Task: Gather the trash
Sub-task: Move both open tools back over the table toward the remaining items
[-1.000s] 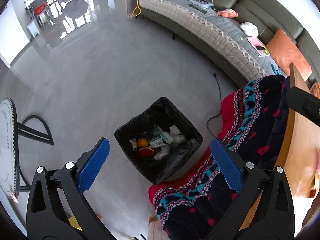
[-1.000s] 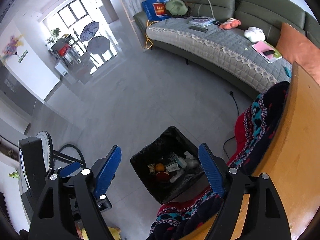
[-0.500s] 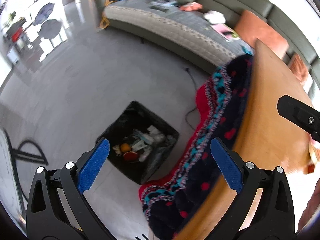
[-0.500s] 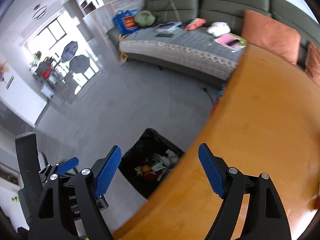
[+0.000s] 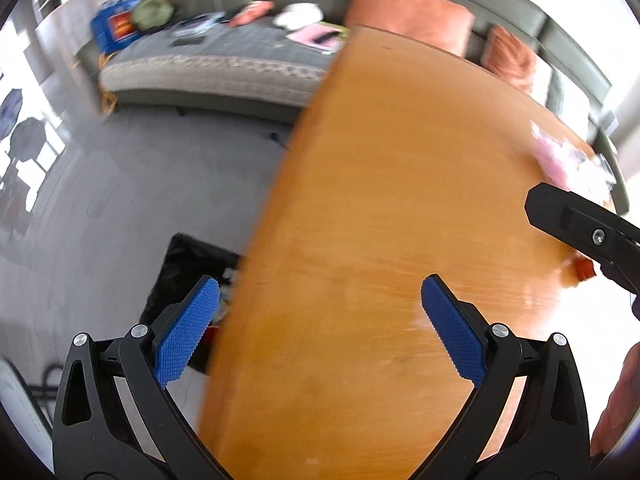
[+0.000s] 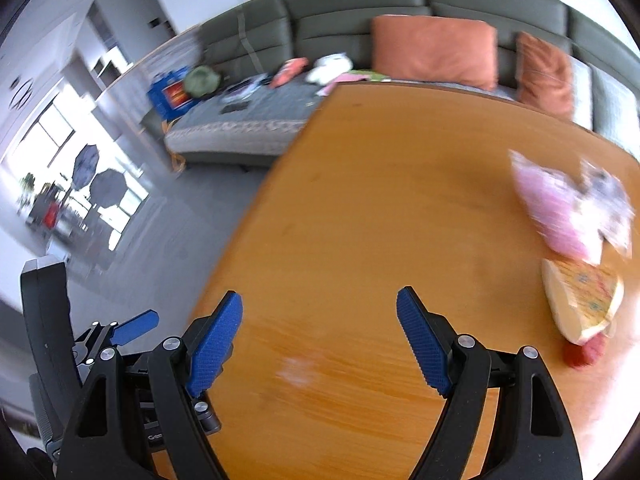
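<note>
My left gripper (image 5: pixel 320 300) is open and empty above the left part of the orange wooden table (image 5: pixel 380 200). My right gripper (image 6: pixel 320 316) is open and empty over the same table (image 6: pixel 360 200). In the right wrist view, trash lies at the table's right side: a pink and white crumpled wrapper (image 6: pixel 568 204), a yellow printed wrapper (image 6: pixel 580 300) and a small red piece (image 6: pixel 584 354). The left wrist view shows the pink wrapper (image 5: pixel 560 156), blurred, and the red piece (image 5: pixel 582 270). A black-lined trash bin (image 5: pixel 184 276) stands on the floor left of the table, partly hidden by its edge.
A green sofa (image 6: pixel 360 12) with orange cushions (image 6: pixel 432 48) and scattered items runs behind the table. The grey floor (image 5: pixel 120 180) spreads to the left. The right gripper's black body (image 5: pixel 580 228) shows at the left wrist view's right edge. Both views are motion-blurred.
Both grippers have swung up and to the right, from over the trash bin on the floor to over the table. The trash on the table's right side has come into view.
</note>
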The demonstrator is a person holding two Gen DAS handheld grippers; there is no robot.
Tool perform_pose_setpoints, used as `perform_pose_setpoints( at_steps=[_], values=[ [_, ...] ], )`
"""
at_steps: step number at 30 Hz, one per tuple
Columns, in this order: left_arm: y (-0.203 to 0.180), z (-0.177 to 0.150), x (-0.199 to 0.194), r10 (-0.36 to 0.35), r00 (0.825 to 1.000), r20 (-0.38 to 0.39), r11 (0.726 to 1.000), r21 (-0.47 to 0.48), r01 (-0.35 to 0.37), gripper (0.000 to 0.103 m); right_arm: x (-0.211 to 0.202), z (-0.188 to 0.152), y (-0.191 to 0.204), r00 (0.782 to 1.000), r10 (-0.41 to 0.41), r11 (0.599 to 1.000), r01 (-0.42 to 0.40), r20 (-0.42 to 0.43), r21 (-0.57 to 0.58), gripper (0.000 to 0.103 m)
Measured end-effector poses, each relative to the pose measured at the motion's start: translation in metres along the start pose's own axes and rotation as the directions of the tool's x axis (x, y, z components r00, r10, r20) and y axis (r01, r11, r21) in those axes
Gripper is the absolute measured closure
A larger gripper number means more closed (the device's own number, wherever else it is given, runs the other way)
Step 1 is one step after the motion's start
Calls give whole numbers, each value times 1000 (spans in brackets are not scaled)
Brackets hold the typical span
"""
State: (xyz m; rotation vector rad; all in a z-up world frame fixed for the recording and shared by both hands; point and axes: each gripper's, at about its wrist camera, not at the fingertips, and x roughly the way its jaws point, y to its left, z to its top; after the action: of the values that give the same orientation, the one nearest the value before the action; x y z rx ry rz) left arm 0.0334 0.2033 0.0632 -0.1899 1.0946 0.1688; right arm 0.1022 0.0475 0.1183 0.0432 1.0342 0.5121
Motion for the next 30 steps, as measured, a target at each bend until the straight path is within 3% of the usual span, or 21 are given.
perform_pose_setpoints(
  at_steps=[10,23,27,30],
  values=[
    [-104,4,10,-44,998,-39,985,164,50,5,-33,-8,-110,995,-95,990,92,30,112,23],
    [-184,-4,17,-65,995,-80,976,205,80,5,-37,-5,-240,981,-195,962,194,-17,191,24],
    [-200,-8,17,-56,995,-88,975,208,73,5,-19,-6,-256,980,-187,962,196,-65,191,41],
    [-209,-7,18,-42,995,-94,976,211,62,5,-4,-8,-263,982,-163,968,178,-94,179,48]
  ],
)
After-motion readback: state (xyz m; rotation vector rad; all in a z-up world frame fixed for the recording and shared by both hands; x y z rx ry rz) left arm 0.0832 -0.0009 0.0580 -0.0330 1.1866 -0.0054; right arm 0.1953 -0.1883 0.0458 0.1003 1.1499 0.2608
